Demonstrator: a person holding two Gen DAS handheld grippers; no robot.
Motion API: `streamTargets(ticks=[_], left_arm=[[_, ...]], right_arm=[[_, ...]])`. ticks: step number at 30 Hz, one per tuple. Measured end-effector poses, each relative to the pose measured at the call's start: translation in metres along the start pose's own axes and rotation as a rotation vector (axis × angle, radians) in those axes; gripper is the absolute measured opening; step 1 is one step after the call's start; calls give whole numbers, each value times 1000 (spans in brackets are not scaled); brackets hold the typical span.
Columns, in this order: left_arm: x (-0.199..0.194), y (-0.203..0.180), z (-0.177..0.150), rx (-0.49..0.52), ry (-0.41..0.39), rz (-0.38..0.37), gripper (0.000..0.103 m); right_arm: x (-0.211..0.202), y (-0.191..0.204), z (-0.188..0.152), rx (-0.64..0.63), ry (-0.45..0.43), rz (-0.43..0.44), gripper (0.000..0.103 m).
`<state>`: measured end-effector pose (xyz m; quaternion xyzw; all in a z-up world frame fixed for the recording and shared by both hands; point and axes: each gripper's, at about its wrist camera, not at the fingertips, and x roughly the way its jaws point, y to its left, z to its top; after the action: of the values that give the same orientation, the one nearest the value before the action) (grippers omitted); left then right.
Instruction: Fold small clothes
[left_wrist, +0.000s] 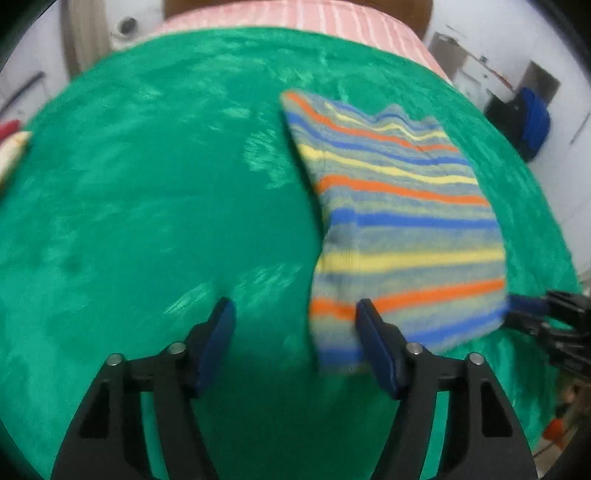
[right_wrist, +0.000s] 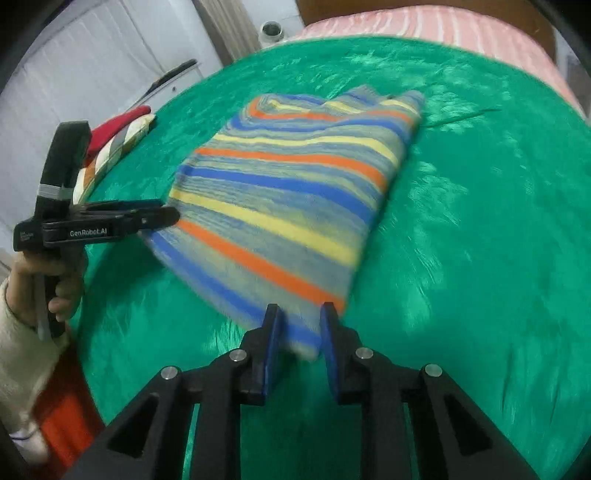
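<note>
At the far left edge of the green plush cover (left_wrist: 129, 184) lies a small heap of other clothes (right_wrist: 122, 133), red on top and pale stripes below, well apart from the piece I am working on. Beside it, the right wrist view shows my left hand (right_wrist: 55, 280), in a cream sleeve (right_wrist: 22, 350), gripping the handle of my left tool (left_wrist: 293, 306). That tool stands spread wide. Its left finger is over bare green plush. Its right finger sits over the near left corner of the striped garment (left_wrist: 406, 206), whose left edge falls in the gap between the two fingers. Neither pad presses on it.

The garment lies flat in the middle of the green cover as a folded, roughly rectangular panel, banded in blue, orange, yellow and grey. Its far end is slightly rumpled, and its near edge faces both tools. The picture is blurred along that near edge.

At the right, my right tool (right_wrist: 299, 310) is drawn narrow, with the garment's near right corner tucked between its blue pads. The cloth fills most of the gap, but through the blur I cannot tell whether the pads actually press on it. Beyond the cover, at the far side, runs pink striped bedding (right_wrist: 461, 26).
</note>
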<state>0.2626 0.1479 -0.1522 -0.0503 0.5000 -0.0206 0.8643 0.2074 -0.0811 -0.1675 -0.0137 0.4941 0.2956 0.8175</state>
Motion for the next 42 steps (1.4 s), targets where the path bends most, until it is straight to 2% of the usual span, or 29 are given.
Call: streamTargets(ticks=[1,3,4,5,7,14,19,21,22,24,25,27,29,31,32,33,34,35,36,37,39,40,42], left_arm=[[-11,0,-4,-6,-19,41,88],[-31,-3,-9,5,-87,85,93],[-38,-6,-10,17,-112,96,93],[-46,-8,-11,29,-132,117,93],[-52,-12,-11,45,-154,144,93],[-54,-17,0,82,-190,191,93],[-45,-23,11,123,-188,209,93],[-41,-21,16,123,-181,167,95],[-36,-15,20,107,-173,94,99],[-23,1,33,52,-146,-90,100],[-9,10,42,15,-108,-166,100],[24,21,62,-49,-25,-230,100],[54,21,78,-69,48,-268,99],[71,16,90,-68,50,-253,99],[74,10,96,-56,39,-255,96],[77,4,99,-46,40,-270,88],[80,-3,101,-37,44,-284,53],[83,-10,102,-30,54,-297,24],[85,-13,103,-36,60,-290,22],[82,-14,103,-46,47,-273,17],[62,-12,106,-67,-2,-294,16],[47,-11,109,-63,-34,-310,15],[12,-10,118,-34,-110,-311,16]], right_arm=[[-10,1,-7,24,-2,2,24],[-33,0,-17,63,-66,20,35],[-47,4,-23,62,-113,-4,60],[-55,6,-26,58,-144,-23,75],[-70,13,-34,41,-194,-54,76],[-68,19,-17,46,-193,-56,76],[-61,27,-8,23,-198,-55,76],[-58,24,-6,22,-199,-55,76],[-57,21,-4,24,-202,-57,76],[-54,8,3,55,-216,-56,76],[-52,-3,10,93,-229,-47,76],[-44,-27,25,188,-243,-7,76],[-23,-54,48,299,-228,76,76],[5,-74,68,385,-198,152,74],[24,-82,78,425,-179,193,72],[38,-87,85,452,-161,223,68],[54,-89,91,481,-153,242,60],[62,-88,96,498,-162,246,50],[68,-81,102,492,-157,242,41],[69,-69,109,441,-144,196,31],[58,-43,118,317,-161,65,27],[43,-27,123,251,-198,34,26],[18,-10,128,189,-263,35,25]])
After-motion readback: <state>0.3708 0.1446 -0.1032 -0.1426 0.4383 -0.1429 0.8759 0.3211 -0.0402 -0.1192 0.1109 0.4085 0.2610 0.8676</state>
